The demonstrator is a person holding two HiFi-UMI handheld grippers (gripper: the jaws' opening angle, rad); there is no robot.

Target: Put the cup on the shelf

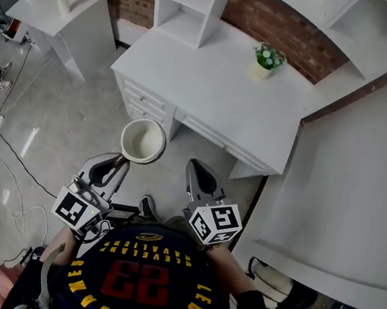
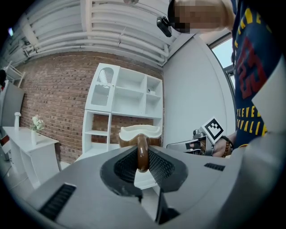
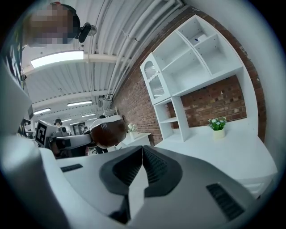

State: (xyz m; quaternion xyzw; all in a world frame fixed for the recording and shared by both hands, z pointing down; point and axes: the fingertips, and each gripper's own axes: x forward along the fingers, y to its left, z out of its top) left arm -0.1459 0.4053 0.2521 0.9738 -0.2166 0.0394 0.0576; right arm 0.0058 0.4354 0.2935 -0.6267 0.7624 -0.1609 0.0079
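A cup (image 1: 143, 140), cream inside and brown outside, hangs in the air before the white desk (image 1: 217, 92). My left gripper (image 1: 116, 162) is shut on the cup's brown handle (image 2: 142, 152), with the cup bowl (image 2: 139, 135) just beyond the jaws. My right gripper (image 1: 198, 173) is held beside it on the right, shut with nothing between its jaws. In the right gripper view the cup (image 3: 107, 132) shows at the left. The white shelf unit (image 1: 194, 3) stands at the desk's back, its compartments (image 2: 128, 96) bare.
A small potted plant (image 1: 266, 57) stands on the desk near the back right. Drawers (image 1: 147, 104) face me in the desk front. A second white table (image 1: 67, 9) with vases is at the far left. Cables (image 1: 6, 151) run over the floor.
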